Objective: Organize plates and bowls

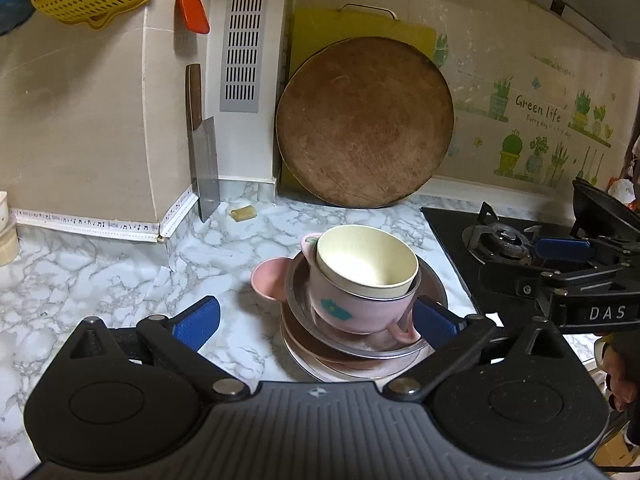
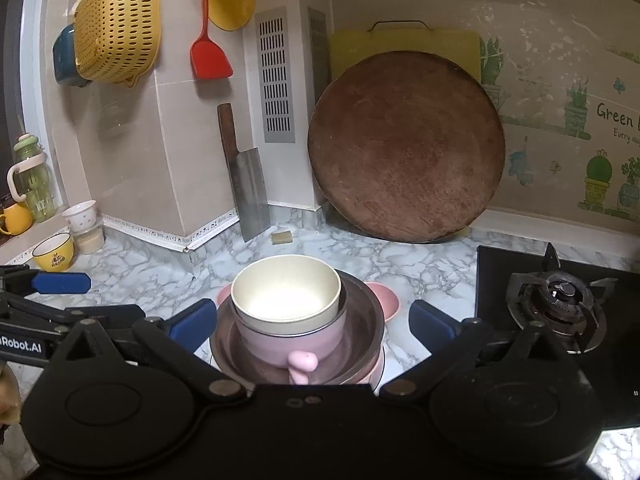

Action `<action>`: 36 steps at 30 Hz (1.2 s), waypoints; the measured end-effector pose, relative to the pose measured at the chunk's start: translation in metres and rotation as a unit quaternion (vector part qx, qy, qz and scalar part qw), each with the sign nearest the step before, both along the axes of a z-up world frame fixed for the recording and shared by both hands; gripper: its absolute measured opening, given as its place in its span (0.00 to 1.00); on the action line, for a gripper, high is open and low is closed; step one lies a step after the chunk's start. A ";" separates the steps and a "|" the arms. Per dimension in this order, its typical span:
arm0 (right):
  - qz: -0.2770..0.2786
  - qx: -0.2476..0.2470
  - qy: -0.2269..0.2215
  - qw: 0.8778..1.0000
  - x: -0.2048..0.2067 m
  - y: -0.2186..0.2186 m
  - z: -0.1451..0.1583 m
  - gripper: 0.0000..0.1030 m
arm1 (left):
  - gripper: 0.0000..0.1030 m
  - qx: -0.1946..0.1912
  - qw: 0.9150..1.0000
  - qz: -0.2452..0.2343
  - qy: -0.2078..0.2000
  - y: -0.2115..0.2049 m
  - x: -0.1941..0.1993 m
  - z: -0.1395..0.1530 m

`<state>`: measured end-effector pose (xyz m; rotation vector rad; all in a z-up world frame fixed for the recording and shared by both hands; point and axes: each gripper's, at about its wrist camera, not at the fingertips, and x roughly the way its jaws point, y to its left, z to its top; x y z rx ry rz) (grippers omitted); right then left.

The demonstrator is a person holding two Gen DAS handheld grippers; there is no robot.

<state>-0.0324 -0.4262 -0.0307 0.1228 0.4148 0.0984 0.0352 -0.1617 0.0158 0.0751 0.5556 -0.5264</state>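
A cream bowl [image 1: 366, 262] sits tilted inside a pink two-handled bowl [image 1: 352, 304], itself nested in a steel bowl [image 1: 298, 294] atop stacked plates [image 1: 304, 350] on the marble counter [image 1: 100, 276], with a small pink dish [image 1: 267, 280] tucked against the stack's left side. The left gripper [image 1: 316, 320] hangs with jaws released, its right pad just beside the pink bowl's near handle. The right gripper [image 2: 312, 326] straddles the stack, jaws spread wide and apart from it. To the right lies a gas stove [image 2: 560, 300]. Against the far wall lean a round wooden board [image 2: 406, 146] and a cleaver [image 2: 248, 184].
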 end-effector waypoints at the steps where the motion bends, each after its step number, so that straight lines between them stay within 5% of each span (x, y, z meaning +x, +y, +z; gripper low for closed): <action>1: 0.000 -0.002 -0.001 1.000 -0.001 0.001 0.000 1.00 | 1.00 -0.002 1.000 0.002 0.001 0.001 -0.001 0.000; 36: 0.005 0.032 0.019 0.999 -0.019 0.006 -0.005 1.00 | 1.00 -0.006 1.000 0.023 0.016 0.006 -0.020 -0.001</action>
